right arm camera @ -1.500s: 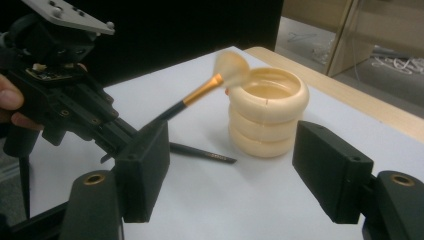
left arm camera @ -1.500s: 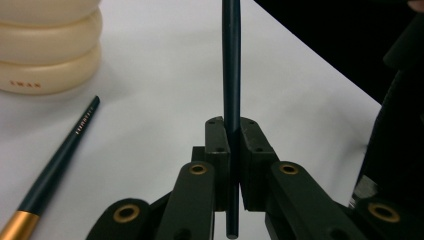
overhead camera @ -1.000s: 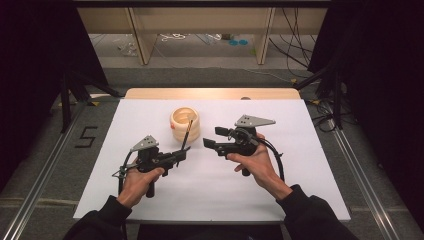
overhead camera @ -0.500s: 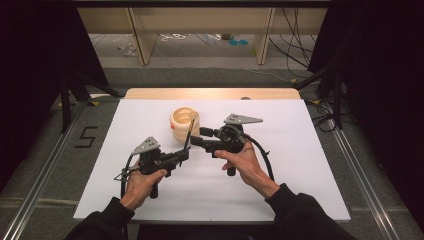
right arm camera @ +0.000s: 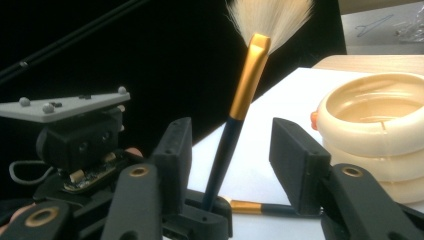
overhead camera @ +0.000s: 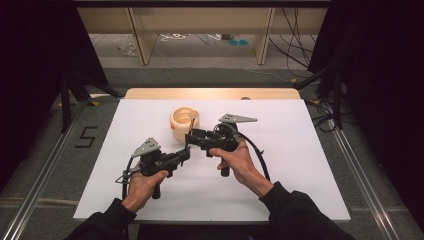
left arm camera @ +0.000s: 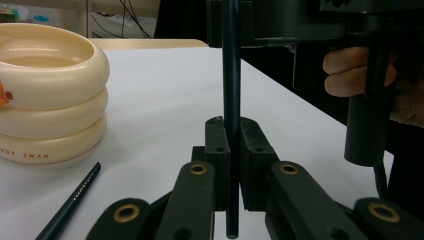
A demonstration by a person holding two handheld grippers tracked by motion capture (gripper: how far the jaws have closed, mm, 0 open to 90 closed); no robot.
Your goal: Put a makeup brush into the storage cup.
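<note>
A brush with a dark handle [left arm camera: 231, 75], gold ferrule [right arm camera: 250, 75] and pale bristles [right arm camera: 270, 15] stands nearly upright, with my left gripper [left arm camera: 231, 137] shut on the handle's lower end. My right gripper [right arm camera: 232, 145] is open, its jaws on either side of the handle and apart from it. In the high view the left gripper [overhead camera: 185, 155] sits just below the right gripper [overhead camera: 192, 137] at the table's middle. A cream ringed holder [overhead camera: 185, 122] stands right behind them, with the brush's tip in front of it.
A second brush [right arm camera: 250, 206] lies flat on the white table [overhead camera: 300, 165] beside the holder [left arm camera: 50, 95]; its dark handle [left arm camera: 70, 205] reaches toward my left gripper. A wooden strip [overhead camera: 150, 93] runs along the table's far edge.
My right gripper has moved left until its open jaws straddle the upright brush. The left gripper has shifted slightly right, still holding the brush.
</note>
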